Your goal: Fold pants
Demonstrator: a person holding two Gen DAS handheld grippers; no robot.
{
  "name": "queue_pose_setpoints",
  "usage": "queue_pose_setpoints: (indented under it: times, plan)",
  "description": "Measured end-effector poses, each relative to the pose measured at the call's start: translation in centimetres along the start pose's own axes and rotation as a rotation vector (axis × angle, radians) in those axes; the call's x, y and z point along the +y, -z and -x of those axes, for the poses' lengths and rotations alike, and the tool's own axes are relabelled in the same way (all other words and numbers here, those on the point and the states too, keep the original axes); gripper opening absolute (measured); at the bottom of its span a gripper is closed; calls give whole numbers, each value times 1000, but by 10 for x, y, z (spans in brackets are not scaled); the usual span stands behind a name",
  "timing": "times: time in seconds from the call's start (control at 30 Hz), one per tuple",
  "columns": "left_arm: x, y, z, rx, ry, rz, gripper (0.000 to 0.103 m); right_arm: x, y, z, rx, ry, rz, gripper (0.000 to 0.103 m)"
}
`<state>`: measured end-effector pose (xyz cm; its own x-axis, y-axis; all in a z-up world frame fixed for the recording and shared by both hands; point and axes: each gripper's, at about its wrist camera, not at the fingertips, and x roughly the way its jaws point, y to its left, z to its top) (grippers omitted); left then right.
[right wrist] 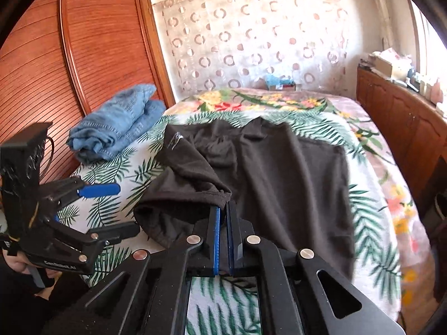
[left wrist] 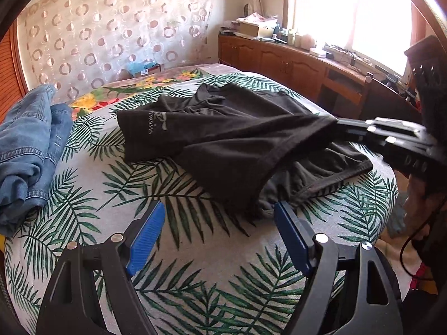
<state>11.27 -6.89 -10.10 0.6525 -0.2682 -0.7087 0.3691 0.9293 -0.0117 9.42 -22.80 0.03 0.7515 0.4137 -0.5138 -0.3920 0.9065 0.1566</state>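
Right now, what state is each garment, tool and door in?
Black pants: spread on the bed, near corner lifted and folded over.
Jeans: folded in a pile at the bed edge.
Right tool: shut on the black pants' hem.
Left tool: open, empty.
Wardrobe doors: closed.

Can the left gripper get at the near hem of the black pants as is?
Probably yes. The left gripper is open, with only bare leaf-print bedspread between it and the near hem of the black pants. The right gripper, shut on a corner, sits off to the side.
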Motion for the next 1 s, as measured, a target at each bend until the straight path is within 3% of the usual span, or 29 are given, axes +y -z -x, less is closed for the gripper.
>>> queue_pose_setpoints:
  times: [0.4, 0.73, 1.0]
  plan:
    - [-4, -4, 2, -12, 5, -4, 81, -24, 25, 47, 7, 80, -65, 4]
    - [-11, -10, -2, -9, 12, -19, 81, -31, 38, 60, 26, 155, -102, 4]
    - [-18, -16, -9, -1, 22, -34, 81, -24, 40, 50, 84, 157, -143, 4]
